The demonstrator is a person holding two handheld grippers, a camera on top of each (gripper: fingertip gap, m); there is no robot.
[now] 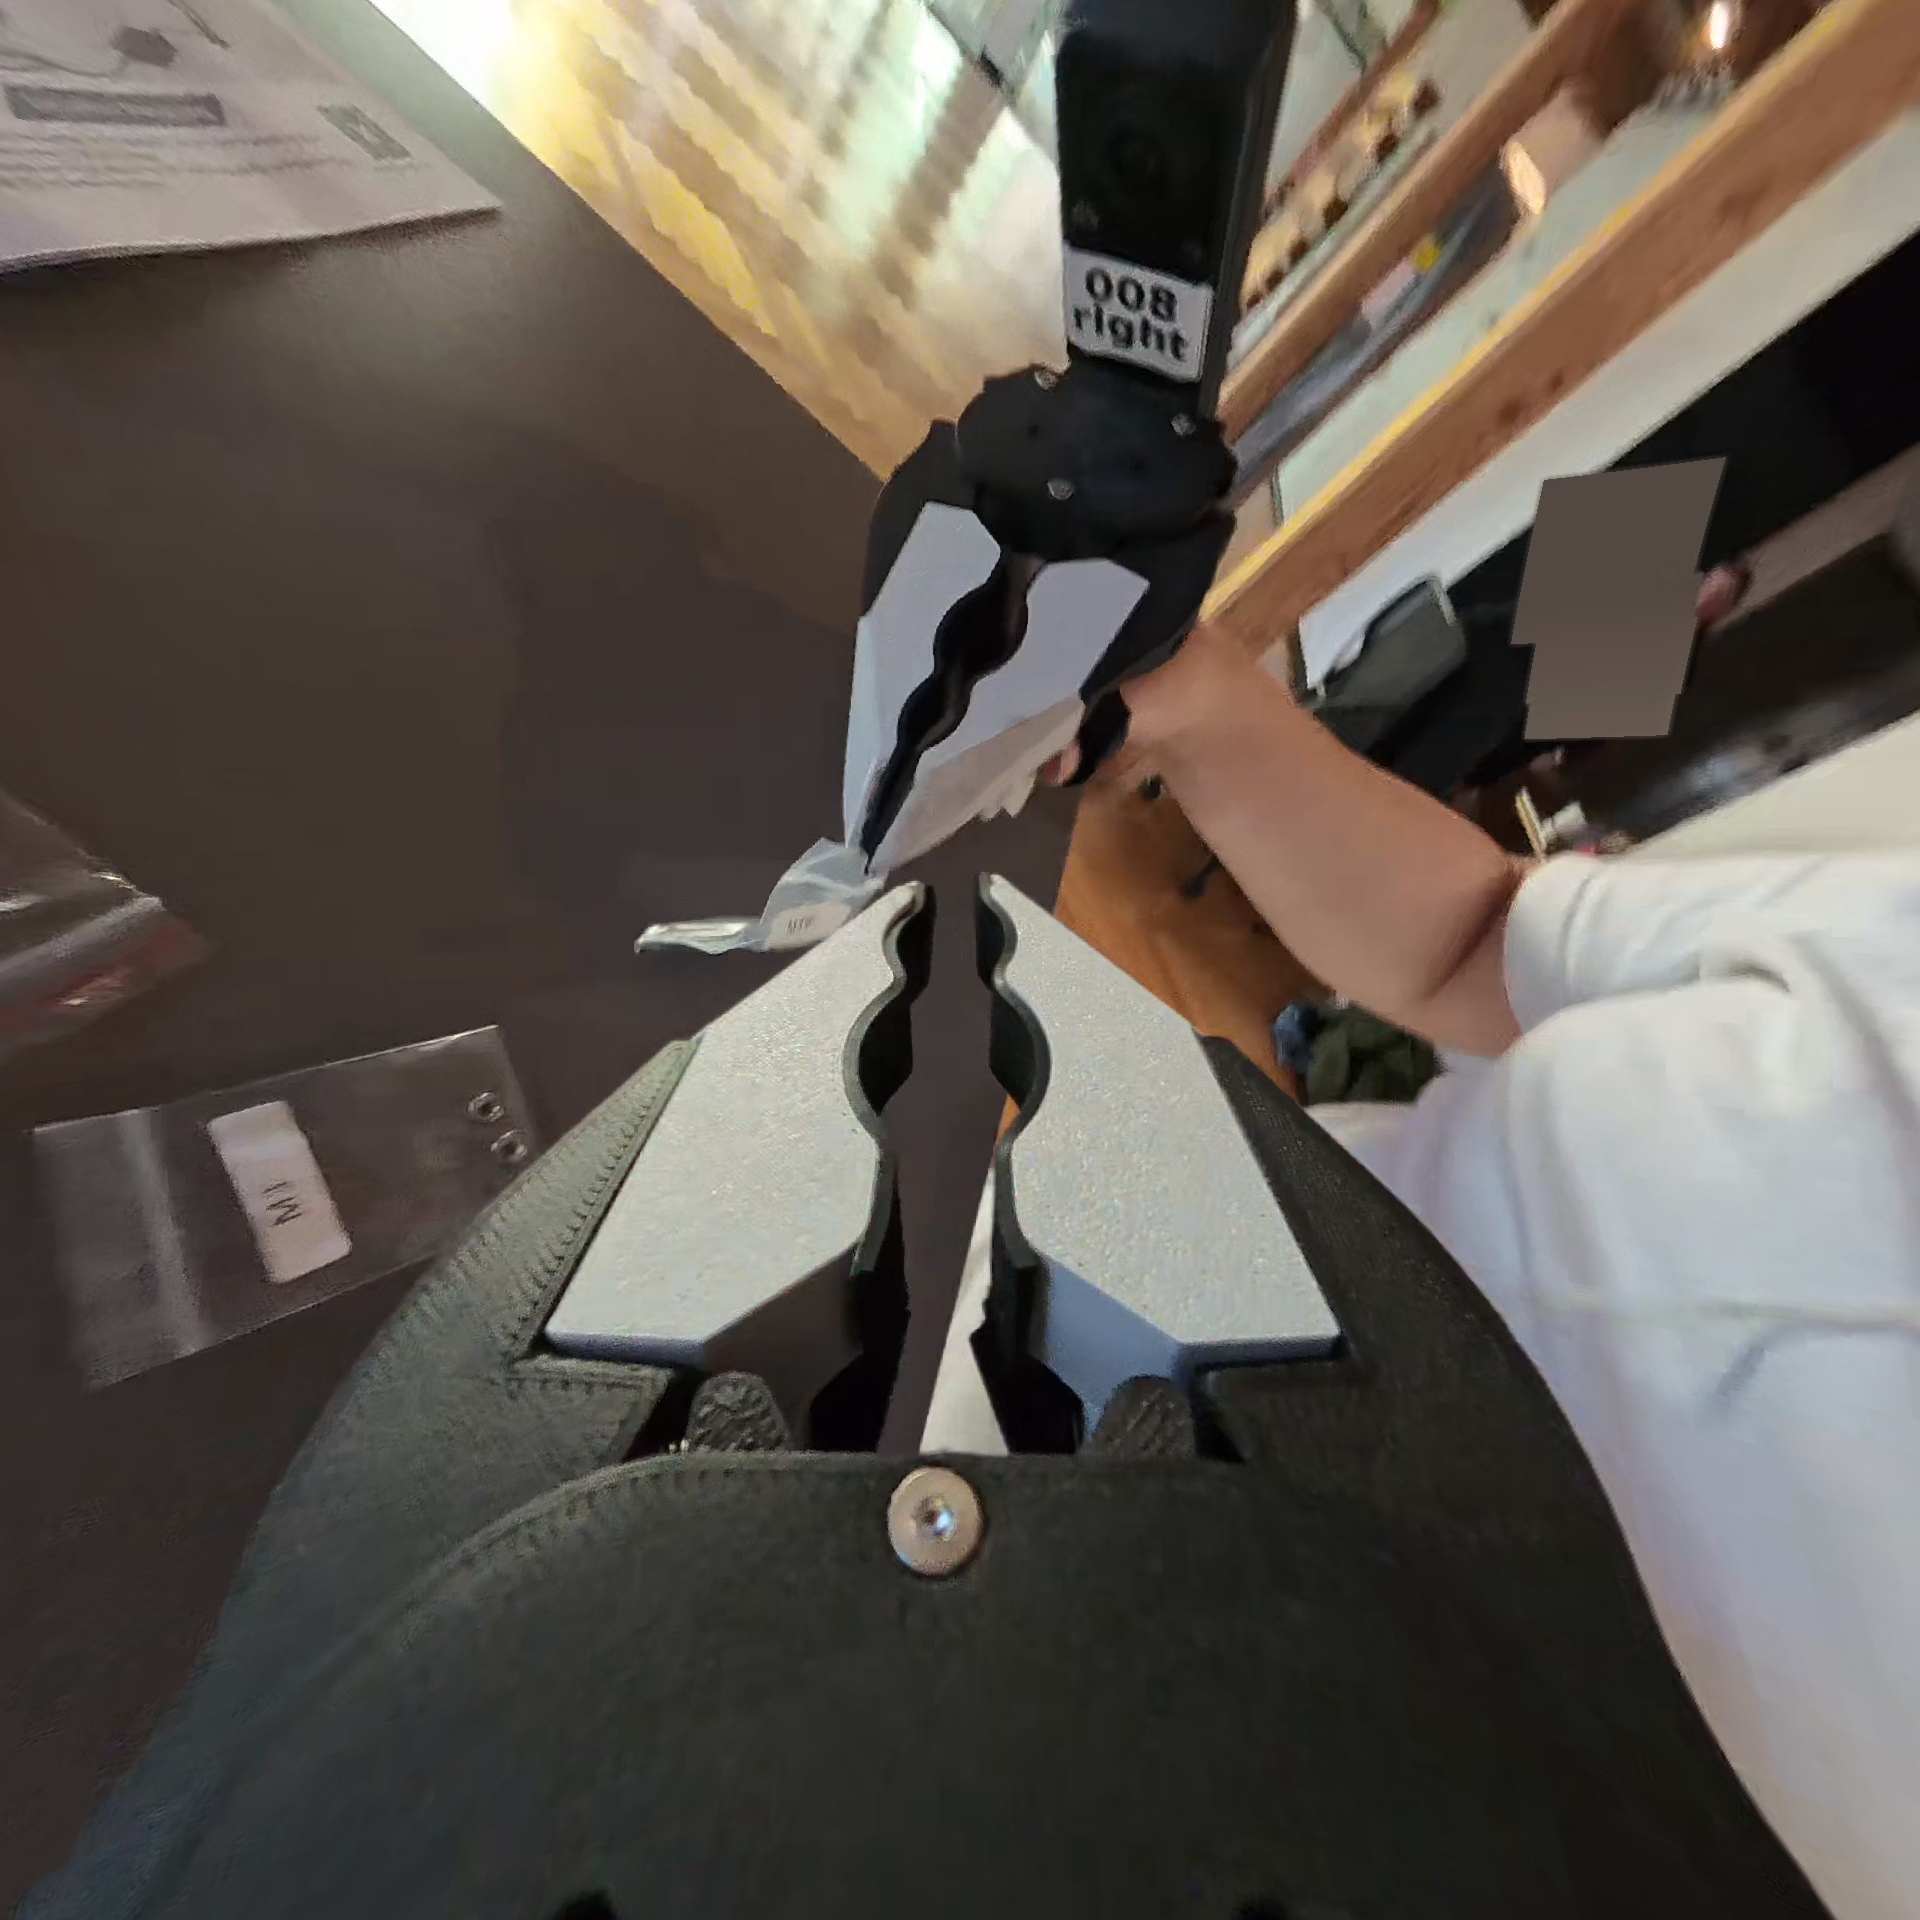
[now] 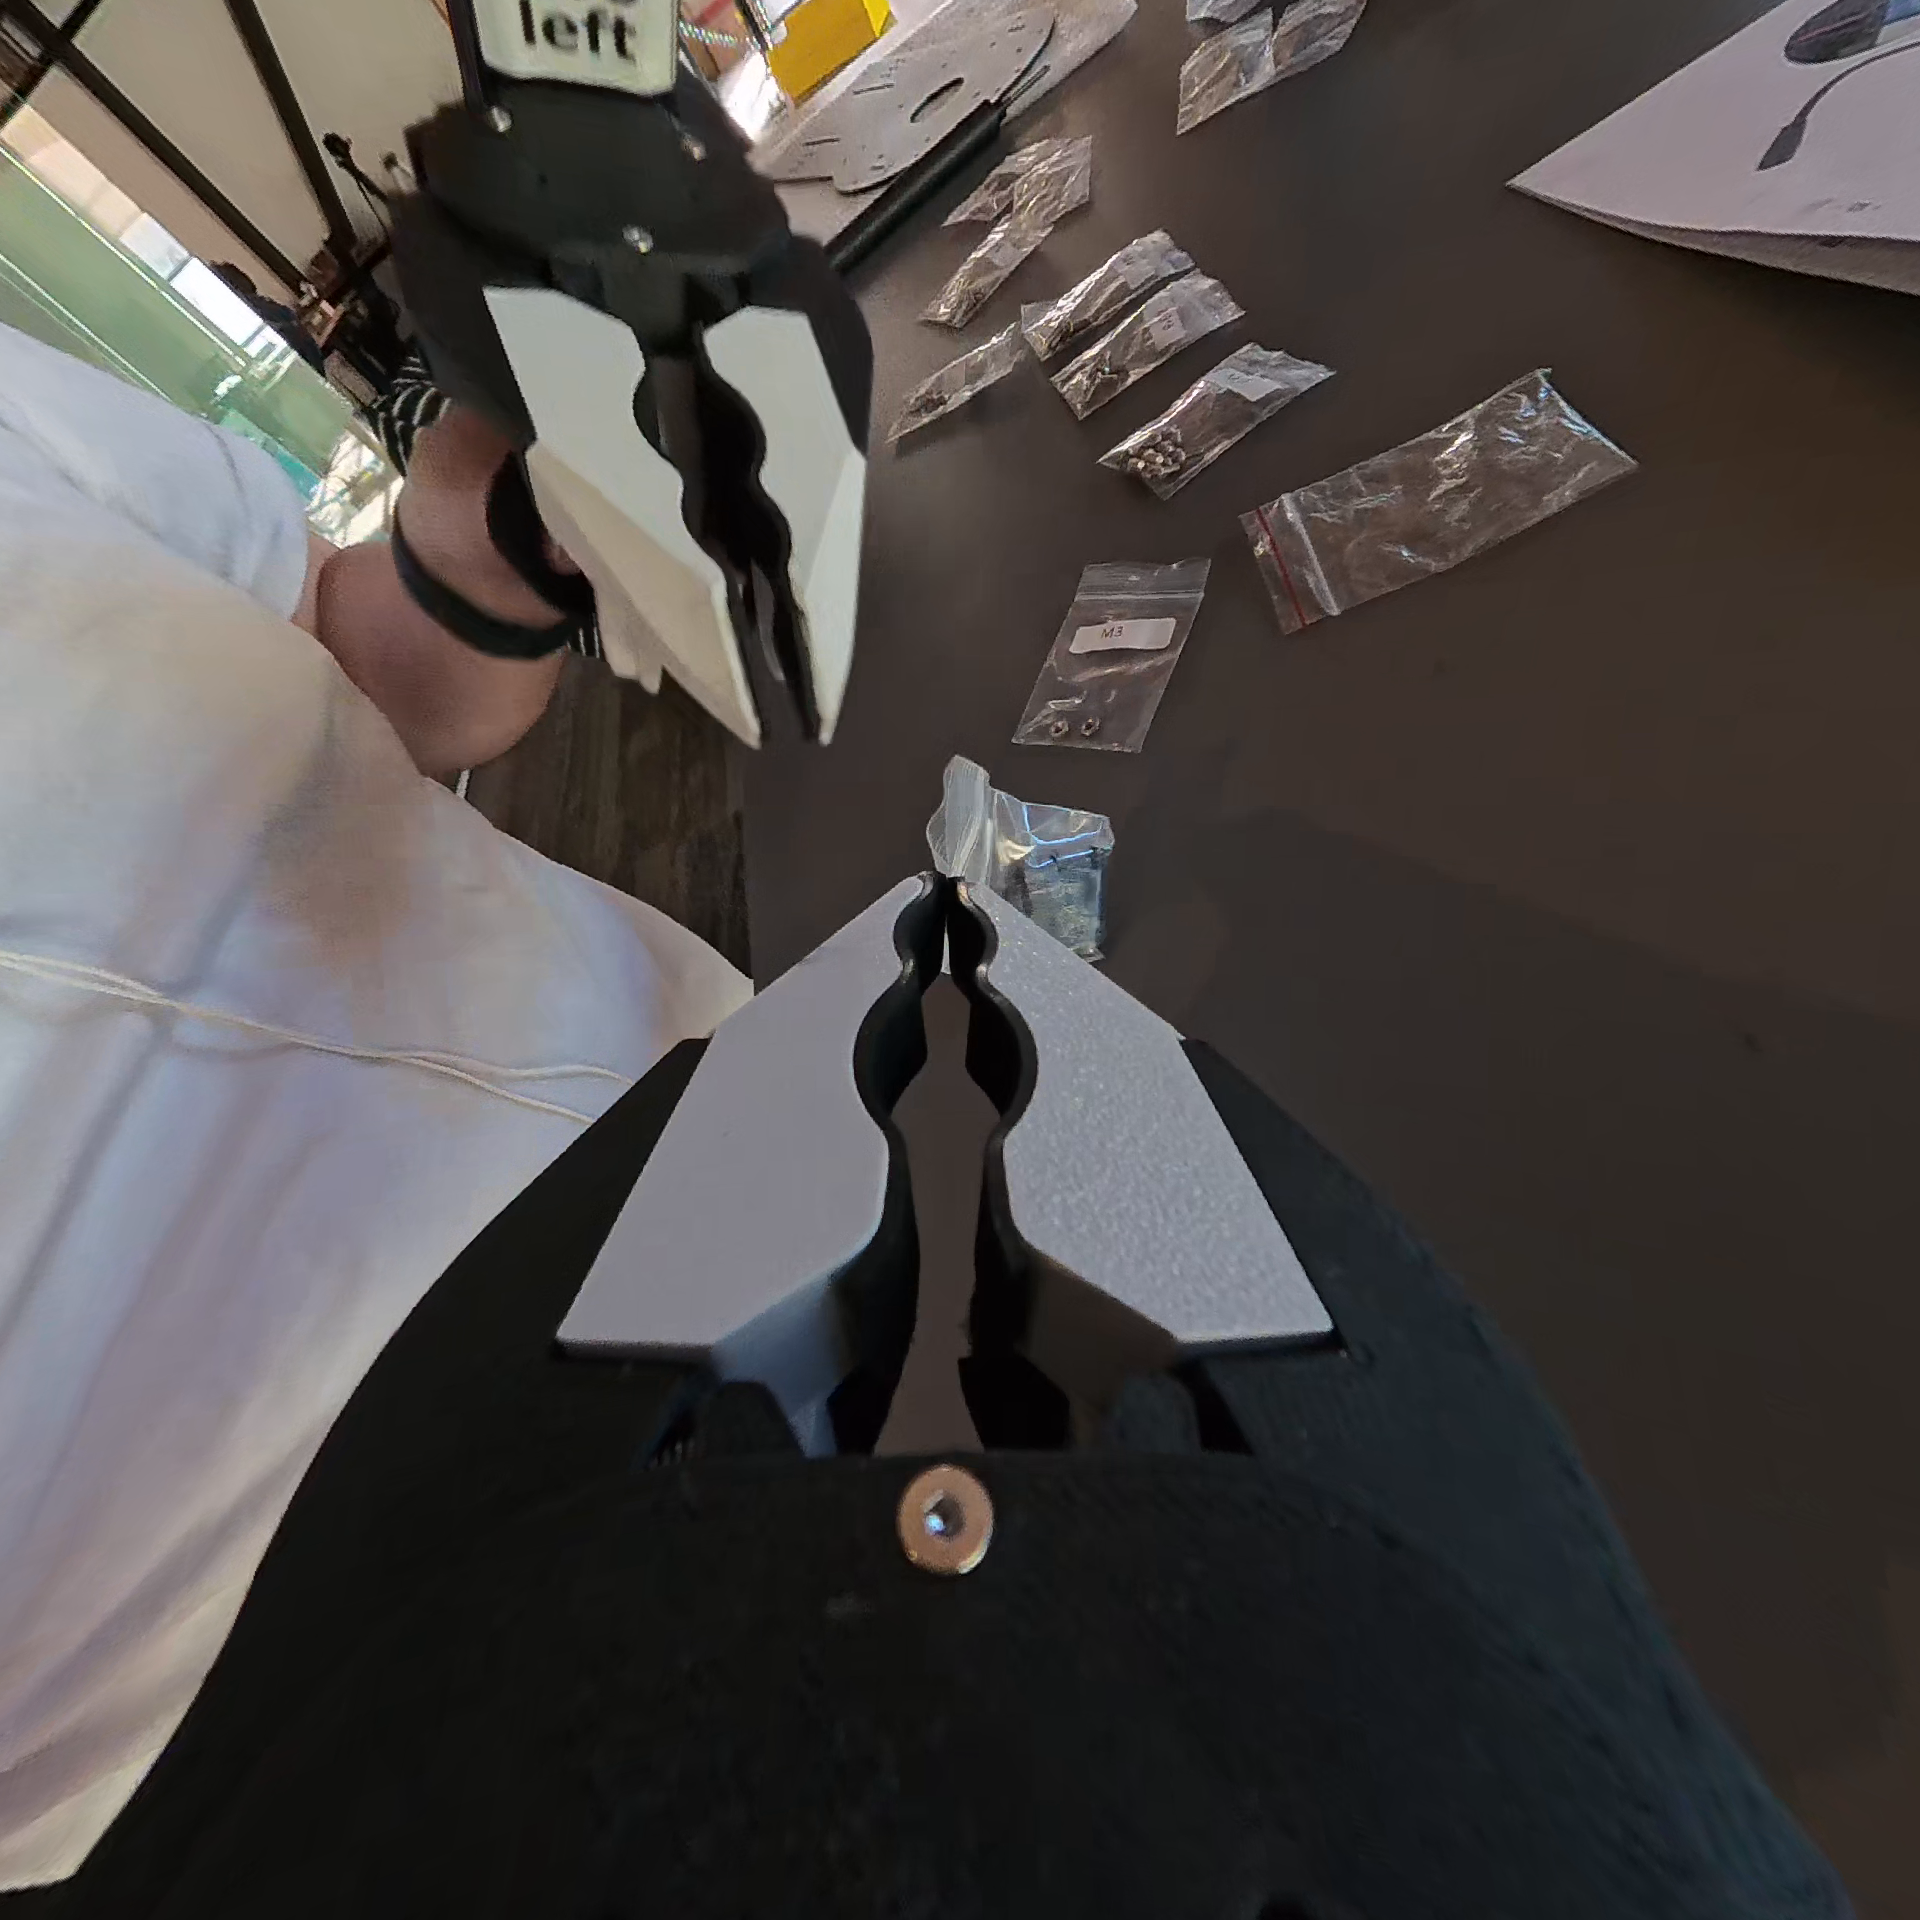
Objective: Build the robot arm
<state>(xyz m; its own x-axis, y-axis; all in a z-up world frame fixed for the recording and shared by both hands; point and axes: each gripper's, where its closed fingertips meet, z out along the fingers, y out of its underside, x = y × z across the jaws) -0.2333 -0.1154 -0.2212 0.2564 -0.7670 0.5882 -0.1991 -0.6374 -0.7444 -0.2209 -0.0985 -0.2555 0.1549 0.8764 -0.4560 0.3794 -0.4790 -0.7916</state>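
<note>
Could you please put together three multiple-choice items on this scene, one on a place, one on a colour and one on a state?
1. Where is the small clear bag of hardware?
A. flat beside the printed sheet
B. pinched at the right gripper's tips
C. inside the yellow box

2. What colour is the table?
A. dark brown
B. white
C. green

3. How is the left gripper?
A. shut on a bag
B. shut on a screw
C. slightly open, holding nothing

Answers:
1 B: the right gripper has its tips closed on the bag's top edge, as the left wrist view also shows.
2 A: the bare surface around the bags is dark brown.
3 C: a gap shows between its tips with nothing in it.
</note>
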